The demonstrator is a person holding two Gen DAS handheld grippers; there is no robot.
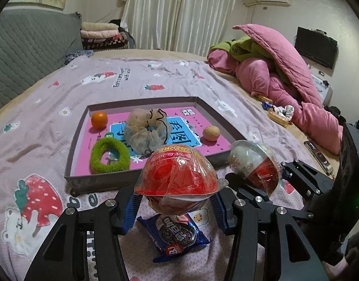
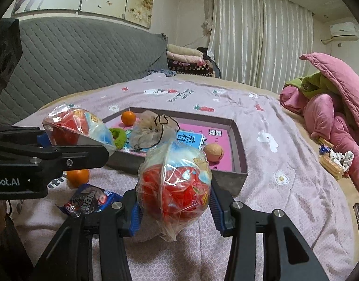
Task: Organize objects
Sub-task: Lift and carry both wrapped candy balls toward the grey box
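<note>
My left gripper (image 1: 177,199) is shut on a red toy capsule in clear wrap (image 1: 178,178), held above the bed just in front of the shallow box (image 1: 97,182). My right gripper (image 2: 175,210) is shut on a second wrapped capsule, red and white (image 2: 174,180), beside the first and near the box's front right corner. In the box lie an orange (image 1: 99,120), a green scrunchie (image 1: 109,155), a beige mesh scrunchie (image 1: 146,132) and a tan ball (image 1: 211,133). A blue cookie packet (image 1: 177,236) lies on the sheet under the left gripper. A second orange (image 2: 78,177) sits beside it.
A pink quilt heap (image 1: 285,75) fills the bed's right side, with snack packets (image 1: 276,116) at its foot. A dark flat device (image 1: 319,155) lies near the right edge. A grey padded headboard (image 2: 73,58) runs along the left.
</note>
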